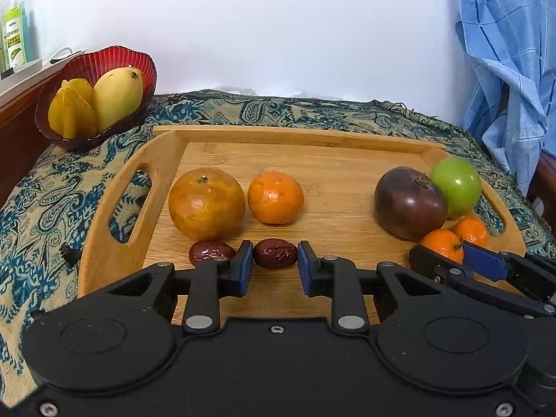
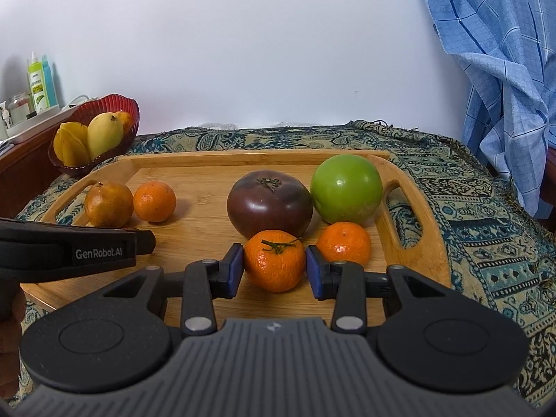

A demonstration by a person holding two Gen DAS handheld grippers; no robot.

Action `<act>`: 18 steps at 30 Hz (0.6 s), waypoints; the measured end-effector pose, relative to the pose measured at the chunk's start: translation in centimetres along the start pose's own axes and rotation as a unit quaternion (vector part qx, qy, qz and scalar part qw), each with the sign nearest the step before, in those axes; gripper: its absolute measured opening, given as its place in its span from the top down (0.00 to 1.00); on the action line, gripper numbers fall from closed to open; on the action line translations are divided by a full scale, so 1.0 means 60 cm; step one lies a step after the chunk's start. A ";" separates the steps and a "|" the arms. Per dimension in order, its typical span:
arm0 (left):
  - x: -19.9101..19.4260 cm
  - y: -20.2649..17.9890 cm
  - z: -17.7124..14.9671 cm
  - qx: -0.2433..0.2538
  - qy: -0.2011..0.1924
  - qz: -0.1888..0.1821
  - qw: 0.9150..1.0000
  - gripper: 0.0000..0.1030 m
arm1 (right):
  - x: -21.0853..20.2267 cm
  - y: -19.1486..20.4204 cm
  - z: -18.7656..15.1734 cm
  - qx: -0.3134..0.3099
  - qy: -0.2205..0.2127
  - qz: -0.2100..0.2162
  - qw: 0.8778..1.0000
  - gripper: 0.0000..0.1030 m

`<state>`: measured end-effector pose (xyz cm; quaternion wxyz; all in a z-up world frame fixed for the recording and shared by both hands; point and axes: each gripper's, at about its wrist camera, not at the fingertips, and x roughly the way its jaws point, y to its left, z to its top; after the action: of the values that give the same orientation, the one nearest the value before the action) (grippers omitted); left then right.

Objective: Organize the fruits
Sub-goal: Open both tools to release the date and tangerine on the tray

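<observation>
Two black grippers sit at the near edge of the wooden tray (image 1: 104, 243). On the left gripper (image 1: 275, 267) the blue pads pinch a small wrinkly red date (image 1: 275, 253) from both sides. A second date (image 1: 211, 252) lies just left of it, outside the pads, near a big brownish orange (image 1: 206, 203). A smaller orange (image 1: 275, 197) sits just right of that one.

On the right gripper (image 2: 274, 269) the pads squeeze a little tangerine with a stem (image 2: 274, 260). Both pads touch its skin. It looks like it rests on the tray, not lifted yet. Another tangerine (image 2: 344, 243) sits just to its right. Behind them are a dark purple tomato (image 2: 269, 201) and a green round fruit (image 2: 345, 189), side by side.

Far off on the left is a red bowl (image 2: 114, 104). It has a yellow mango (image 2: 104, 133) and a star fruit (image 2: 71, 147) in it, with something orange peeking out behind.

I think the job is only partly done. Some fruits are in the bowl, but eight are on the tray. Where the two held fruits should go, I cannot tell.
</observation>
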<state>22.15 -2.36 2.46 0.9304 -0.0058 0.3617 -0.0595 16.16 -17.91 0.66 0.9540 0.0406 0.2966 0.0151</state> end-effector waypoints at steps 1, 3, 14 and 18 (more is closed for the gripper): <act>0.001 0.000 0.000 0.000 0.000 0.000 1.000 0.75 | 0.000 0.000 0.000 0.000 0.000 0.000 1.000 0.58; 0.002 -0.001 -0.001 0.002 -0.001 0.002 1.000 0.75 | 0.001 0.000 0.001 0.000 0.000 0.000 1.000 0.58; 0.004 -0.004 -0.001 0.011 -0.003 0.015 1.000 0.67 | 0.001 -0.002 0.004 0.001 0.005 0.008 1.000 0.53; 0.002 -0.005 -0.002 0.014 -0.003 0.016 1.000 0.63 | -0.004 0.001 0.004 -0.007 0.002 0.008 1.000 0.43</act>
<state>22.11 -2.64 2.32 0.9321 0.0125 0.3586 -0.0494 16.09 -17.89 0.99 0.9535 0.0361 0.2981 0.0254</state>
